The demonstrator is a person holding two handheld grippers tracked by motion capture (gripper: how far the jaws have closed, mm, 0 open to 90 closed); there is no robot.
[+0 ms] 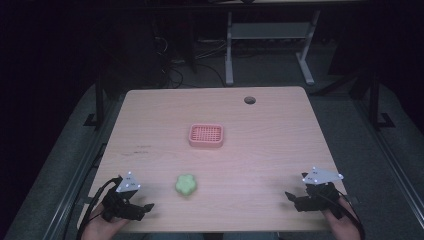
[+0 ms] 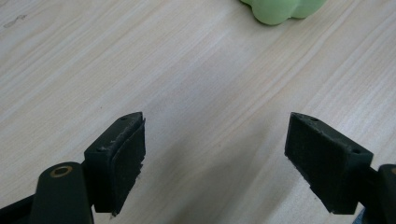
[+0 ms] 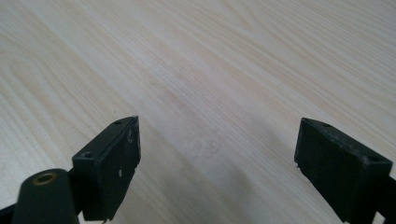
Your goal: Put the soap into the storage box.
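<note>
A green, lobed, flower-shaped object (image 1: 185, 185) lies on the wooden table (image 1: 260, 145) near the front, left of centre. Its lower edge shows at the top of the left gripper view (image 2: 280, 9). A pink square basket (image 1: 206, 135) with a grid bottom sits at the table's middle. My left gripper (image 1: 146, 207) rests at the front left corner, open, with nothing between its jaws (image 2: 215, 154); the green object lies a short way ahead of it. My right gripper (image 1: 290, 197) is at the front right, open over bare wood (image 3: 217, 163).
A round cable hole (image 1: 249, 100) sits near the table's far right edge. Beyond the table stand a white desk frame (image 1: 229, 50) and cables on a dark floor. Metal rails run along both sides of the table.
</note>
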